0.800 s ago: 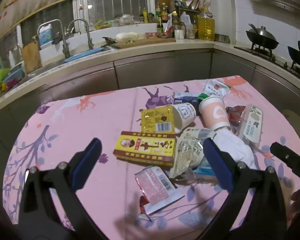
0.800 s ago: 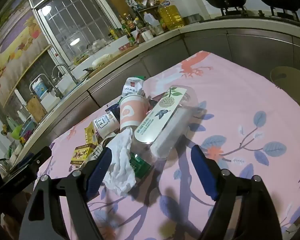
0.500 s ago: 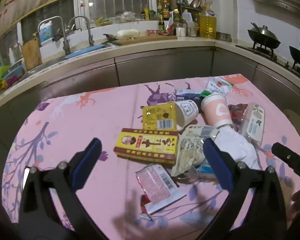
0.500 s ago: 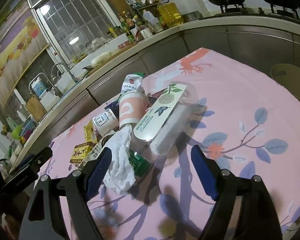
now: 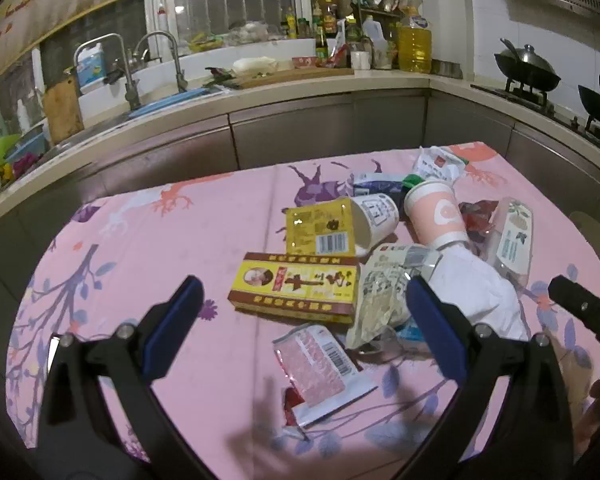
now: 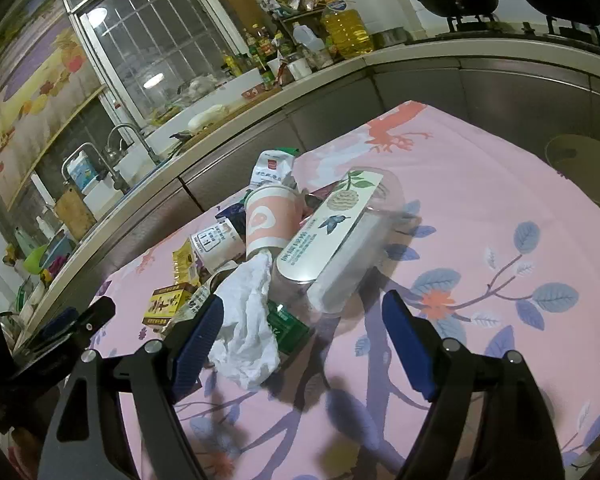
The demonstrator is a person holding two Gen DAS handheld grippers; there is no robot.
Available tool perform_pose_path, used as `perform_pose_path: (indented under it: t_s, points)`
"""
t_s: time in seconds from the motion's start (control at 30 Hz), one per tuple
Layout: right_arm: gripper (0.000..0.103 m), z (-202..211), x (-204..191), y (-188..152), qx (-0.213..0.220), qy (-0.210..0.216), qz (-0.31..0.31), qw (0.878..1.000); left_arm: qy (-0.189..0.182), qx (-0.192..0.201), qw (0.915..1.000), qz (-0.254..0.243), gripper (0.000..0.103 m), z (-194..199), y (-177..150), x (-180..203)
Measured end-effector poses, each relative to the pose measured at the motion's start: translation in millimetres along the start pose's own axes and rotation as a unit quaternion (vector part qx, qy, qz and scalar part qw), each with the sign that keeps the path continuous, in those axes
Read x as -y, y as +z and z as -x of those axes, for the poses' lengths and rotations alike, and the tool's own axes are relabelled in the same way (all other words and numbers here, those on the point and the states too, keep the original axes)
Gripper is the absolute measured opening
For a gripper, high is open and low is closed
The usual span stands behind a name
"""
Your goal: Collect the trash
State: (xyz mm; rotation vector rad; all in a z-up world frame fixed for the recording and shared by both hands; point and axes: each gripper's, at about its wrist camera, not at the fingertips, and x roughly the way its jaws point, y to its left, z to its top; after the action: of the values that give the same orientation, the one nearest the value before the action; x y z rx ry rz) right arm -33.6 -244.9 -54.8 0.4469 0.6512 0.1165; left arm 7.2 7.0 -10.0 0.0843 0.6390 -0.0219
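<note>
A pile of trash lies on the pink flowered tablecloth (image 5: 140,240). In the left wrist view I see a yellow and red box (image 5: 296,286), a yellow packet (image 5: 320,228), a red and white sachet (image 5: 320,364), a pink paper cup (image 5: 436,216), a white cup (image 5: 374,216) and crumpled white tissue (image 5: 472,288). My left gripper (image 5: 304,328) is open above the sachet and box. My right gripper (image 6: 300,340) is open and empty, just before the tissue (image 6: 248,320) and a clear plastic box with a white label (image 6: 336,236).
A kitchen counter (image 5: 300,92) with sink taps, bottles and a cutting board runs behind the table. Woks stand on the stove (image 5: 528,76) at the right. A round stool (image 6: 580,160) stands past the table's right edge.
Both grippers have drifted slightly; the trash sits a little lower and nearer in both views. Nothing was taken hold of.
</note>
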Motion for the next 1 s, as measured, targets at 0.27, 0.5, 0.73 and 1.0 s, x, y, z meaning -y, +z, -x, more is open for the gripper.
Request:
perform_pose_path:
  t_s: [0.27, 0.5, 0.73, 1.0]
  points:
    - [0.079, 2.2, -3.5, -0.8, -0.001, 0.000, 0.002, 1.000, 0.010, 0.006, 0.9999, 0.002, 0.097, 1.3, -2.4, -1.6]
    - [0.079, 2.6, -4.7, -2.7, -0.001, 0.003, 0.003, 1.000, 0.021, 0.003, 0.9997, 0.012, 0.097, -1.5, -4.4, -6.7]
    - [0.079, 2.7, -5.9, -3.3, -0.003, 0.004, 0.003, 1.000, 0.026, 0.001, 0.9996, 0.014, 0.097, -3.4, -5.5, -8.6]
    - [0.079, 5.3, -8.9, -1.7, 0.001, 0.007, 0.008, 1.000, 0.028, 0.002, 0.9995, 0.015, 0.097, -3.8, -5.9, -9.7]
